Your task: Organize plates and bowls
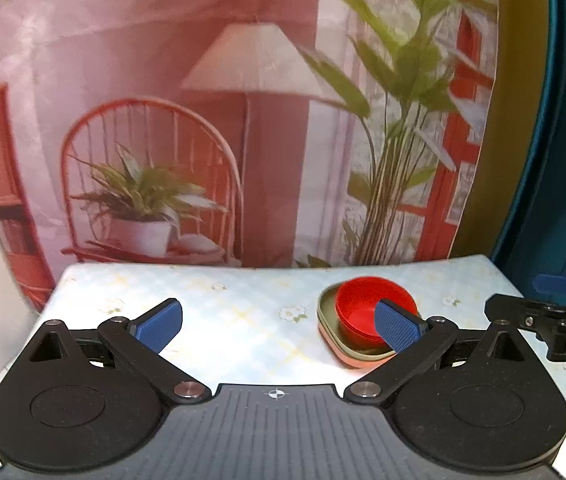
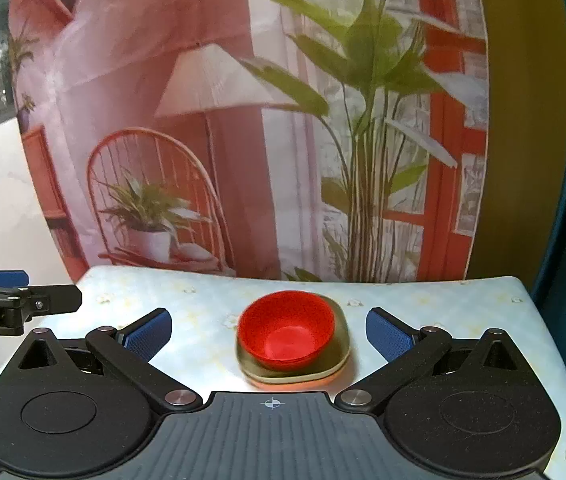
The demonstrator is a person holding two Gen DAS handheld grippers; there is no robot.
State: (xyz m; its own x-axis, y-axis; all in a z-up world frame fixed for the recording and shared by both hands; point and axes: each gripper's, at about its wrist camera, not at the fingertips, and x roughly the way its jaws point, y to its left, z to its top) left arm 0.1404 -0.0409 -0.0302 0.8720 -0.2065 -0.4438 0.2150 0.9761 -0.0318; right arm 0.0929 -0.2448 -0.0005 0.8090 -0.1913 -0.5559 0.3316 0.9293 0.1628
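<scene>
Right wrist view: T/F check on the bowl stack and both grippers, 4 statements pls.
1. The red bowl sits inside the olive plate. True.
2. The right gripper is shut on the bowl. False: its jaws stand open either side of the stack, touching nothing.
3. The left gripper holds a plate. False: it is open and empty.
4. An orange plate lies under the olive one. True, only its edge shows.

Printed backdrop (image 2: 243, 120) — lamp, chair, plants — behind floral-clothed table (image 2: 463, 312).
</scene>
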